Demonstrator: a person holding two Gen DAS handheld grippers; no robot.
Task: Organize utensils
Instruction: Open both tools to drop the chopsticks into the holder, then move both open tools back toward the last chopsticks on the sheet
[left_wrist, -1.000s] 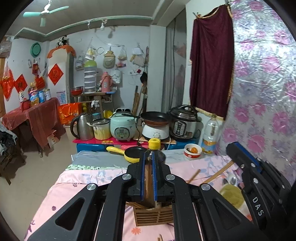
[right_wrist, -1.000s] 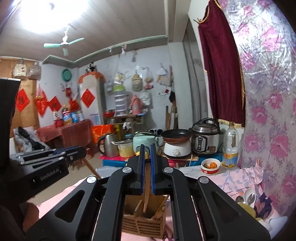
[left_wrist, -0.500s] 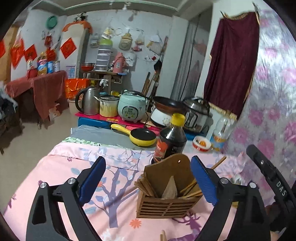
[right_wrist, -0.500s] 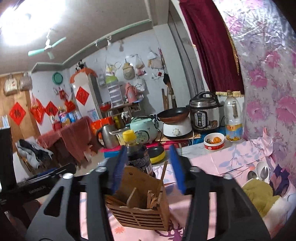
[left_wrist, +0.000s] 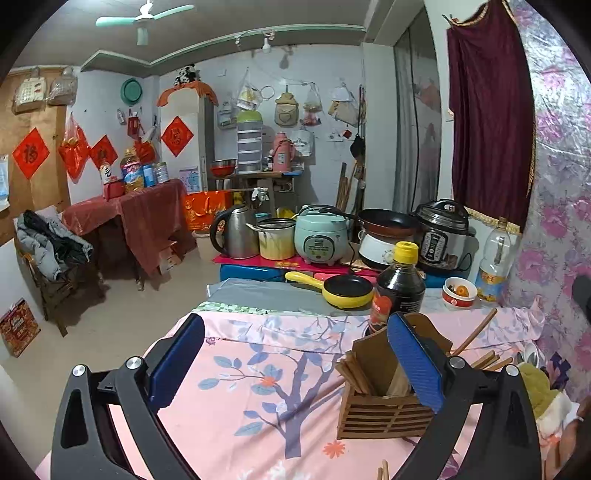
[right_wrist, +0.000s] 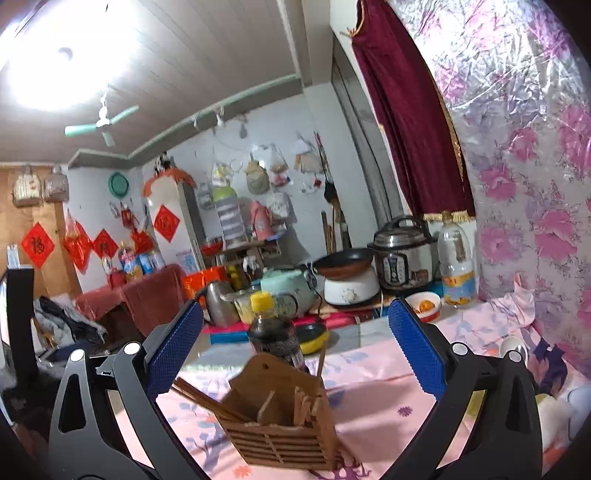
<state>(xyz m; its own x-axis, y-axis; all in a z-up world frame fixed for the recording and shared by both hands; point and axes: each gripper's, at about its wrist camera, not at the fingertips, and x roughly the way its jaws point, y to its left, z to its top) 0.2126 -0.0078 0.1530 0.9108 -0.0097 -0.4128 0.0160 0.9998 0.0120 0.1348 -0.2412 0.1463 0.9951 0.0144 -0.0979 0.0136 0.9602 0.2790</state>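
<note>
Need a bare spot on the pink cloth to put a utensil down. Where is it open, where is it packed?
Open: the pink cloth left of the wooden holder, back to the grey mat. Crowded: right of the holder, with loose chopsticks, a spoon and a yellow cloth; behind it, the sauce bottle and yellow pan.

A pink floral cloth (left_wrist: 258, 369) covers the table, bearing a wooden utensil holder (left_wrist: 384, 417), sauce bottle (left_wrist: 399, 291) and loose chopsticks (left_wrist: 476, 336).

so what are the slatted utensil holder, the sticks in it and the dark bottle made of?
Utensil holder: looks like unfinished light wood or bamboo, matte slats.
Chopsticks: same tan wood or bamboo look.
Bottle: dark and glossy with a yellow cap; glass or plastic, cannot tell.
</note>
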